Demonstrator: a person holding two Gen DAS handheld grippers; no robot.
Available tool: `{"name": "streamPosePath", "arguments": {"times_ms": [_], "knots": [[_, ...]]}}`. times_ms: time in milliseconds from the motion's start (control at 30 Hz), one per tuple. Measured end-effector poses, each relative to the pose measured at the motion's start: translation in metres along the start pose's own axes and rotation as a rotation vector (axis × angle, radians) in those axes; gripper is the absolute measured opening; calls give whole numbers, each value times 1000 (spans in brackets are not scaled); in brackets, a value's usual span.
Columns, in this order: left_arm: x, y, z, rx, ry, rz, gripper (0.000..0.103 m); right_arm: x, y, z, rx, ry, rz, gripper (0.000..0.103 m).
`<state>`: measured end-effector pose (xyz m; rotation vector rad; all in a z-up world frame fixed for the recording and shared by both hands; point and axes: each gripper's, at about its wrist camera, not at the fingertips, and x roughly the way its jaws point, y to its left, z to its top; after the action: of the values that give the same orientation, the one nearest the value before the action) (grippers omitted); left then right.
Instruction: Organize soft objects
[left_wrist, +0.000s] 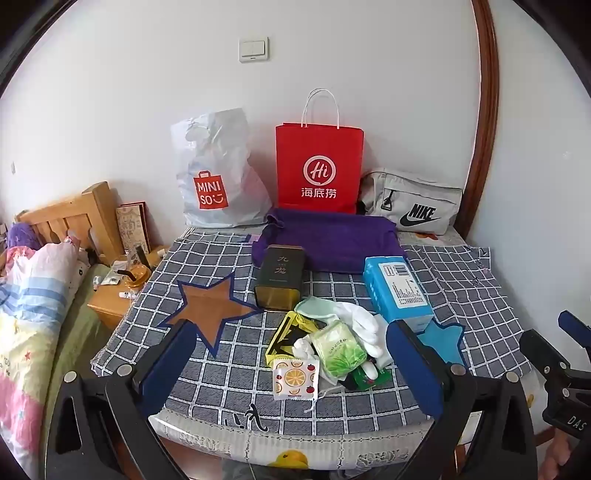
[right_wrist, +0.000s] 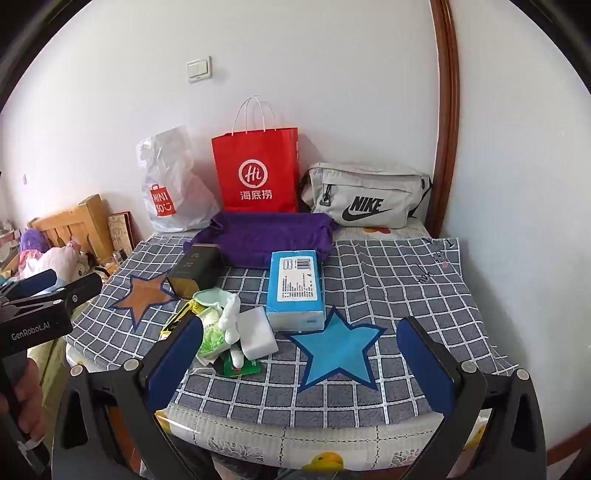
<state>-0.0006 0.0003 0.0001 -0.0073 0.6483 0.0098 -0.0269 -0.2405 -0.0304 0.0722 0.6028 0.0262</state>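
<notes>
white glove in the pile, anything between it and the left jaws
Nothing visible blocks it. The white glove lies on top of the pile, beside the green packet, with only bare checked cloth between it and the open left gripper. The blue tissue pack sits off to the side.

wall: white, with a pale light switch (left_wrist: 253, 49) above the bags
door frame: dark brown wood (left_wrist: 484, 122), curving down the right side
desk: covered by a grey checked cloth (left_wrist: 461, 291) with a brown star (left_wrist: 210, 306) and a blue star (right_wrist: 336, 349) on it
dark tin: a black and gold tin (left_wrist: 279, 277) lying on the cloth, just beside the brown star
bed: at the left, with a wooden headboard (left_wrist: 74, 218) and a pastel patterned quilt (left_wrist: 29, 306)
nightstand: light wood (left_wrist: 110, 299), between bed and desk, cluttered with small items too small to tell
picture frame: a patterned frame (left_wrist: 133, 227) leaning upright behind the nightstand
</notes>
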Motion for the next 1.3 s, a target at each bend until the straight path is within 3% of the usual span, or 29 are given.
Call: {"name": "streamPosePath", "arguments": {"times_ms": [1300], "knots": [[-4, 6, 4, 0, 4, 6, 103, -9, 2, 5, -15, -27, -4, 103]]}}
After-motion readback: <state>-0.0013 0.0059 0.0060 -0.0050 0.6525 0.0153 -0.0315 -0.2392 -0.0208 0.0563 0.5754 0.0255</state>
